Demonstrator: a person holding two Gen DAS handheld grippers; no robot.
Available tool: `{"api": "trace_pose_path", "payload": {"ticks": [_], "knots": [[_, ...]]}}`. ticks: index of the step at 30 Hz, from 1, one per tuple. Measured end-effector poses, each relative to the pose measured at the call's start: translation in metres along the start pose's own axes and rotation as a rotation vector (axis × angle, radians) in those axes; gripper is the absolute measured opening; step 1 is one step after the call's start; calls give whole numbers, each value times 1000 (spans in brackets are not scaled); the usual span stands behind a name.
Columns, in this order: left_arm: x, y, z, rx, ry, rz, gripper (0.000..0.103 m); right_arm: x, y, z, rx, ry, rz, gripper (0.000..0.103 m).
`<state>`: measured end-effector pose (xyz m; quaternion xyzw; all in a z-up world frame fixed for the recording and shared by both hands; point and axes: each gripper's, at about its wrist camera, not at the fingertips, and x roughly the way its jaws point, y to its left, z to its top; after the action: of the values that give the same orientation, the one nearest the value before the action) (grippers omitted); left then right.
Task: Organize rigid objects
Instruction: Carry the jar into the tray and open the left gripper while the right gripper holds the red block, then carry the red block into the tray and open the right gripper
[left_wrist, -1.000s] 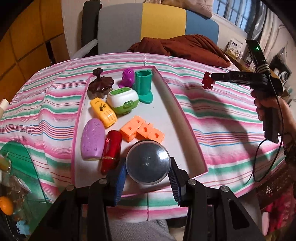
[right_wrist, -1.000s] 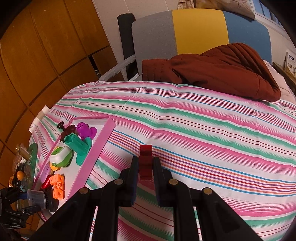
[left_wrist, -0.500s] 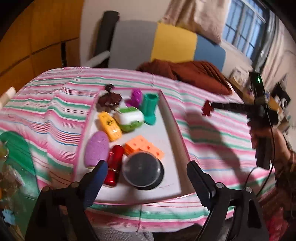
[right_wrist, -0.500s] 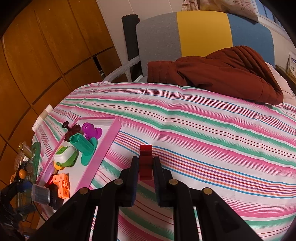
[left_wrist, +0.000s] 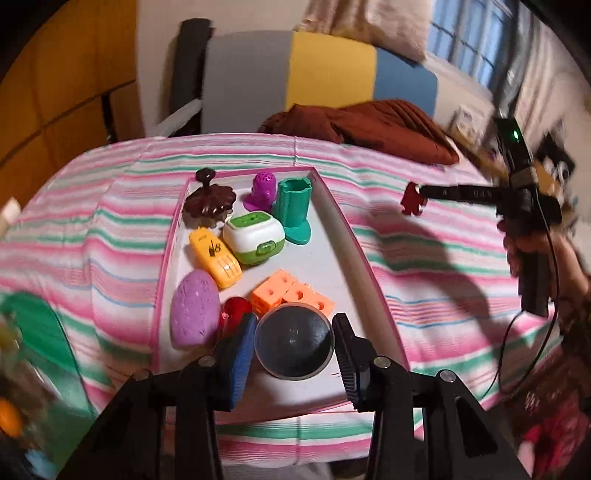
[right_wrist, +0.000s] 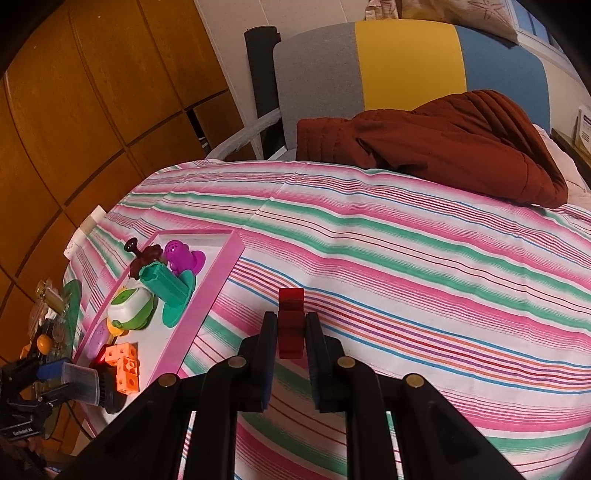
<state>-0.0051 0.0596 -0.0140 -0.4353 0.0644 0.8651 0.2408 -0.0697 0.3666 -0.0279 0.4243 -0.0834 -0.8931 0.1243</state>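
Half a second ago the left gripper (left_wrist: 293, 354) stood wide over the tray (left_wrist: 332, 236); now its jaws are closing back around the jar (left_wrist: 294, 341) at the tray's 6 o'clock edge, pads at or almost on its sides. The jar looks light, stiff and smooth, likely slippery, so it is best taken across its round wall.

In the right wrist view nothing has shifted: the right gripper (right_wrist: 291, 332) is clamped on the red block (right_wrist: 291, 323), a small, hard piece, held above the striped cloth (right_wrist: 406, 258) with the tray at 9 o'clock.
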Motion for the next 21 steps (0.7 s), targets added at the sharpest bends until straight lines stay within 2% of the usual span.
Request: {"api": "trace_pose_path", "payload": {"ticks": [5,9,12,14,15,16,18,21], "knots": [[1,-4,5,93,53,21,42,0,1,1,-3,1,1,14],[14,-3,-1,40,100,-8,43,0,1,0,-4,-2,0,14],[12,-7,-3,39,92,-7,44,0,0,1,2,-1,1,14],[4,-8,-4,33,44,-4,60,0,-1,1,2,-2,6,14],[-3,-6,-4,17,8,13,78,0,0,1,1,-2,11,14],[-9,-4,-5,-1,-31,20,84,0,1,1,-1,-2,16,14],[-22,2,-7,-48,-106,13,85,0,5,0,-12,-1,29,14],[-36,12,-12,-124,-178,24,98,1,13,-3,-18,3,60,14]]}}
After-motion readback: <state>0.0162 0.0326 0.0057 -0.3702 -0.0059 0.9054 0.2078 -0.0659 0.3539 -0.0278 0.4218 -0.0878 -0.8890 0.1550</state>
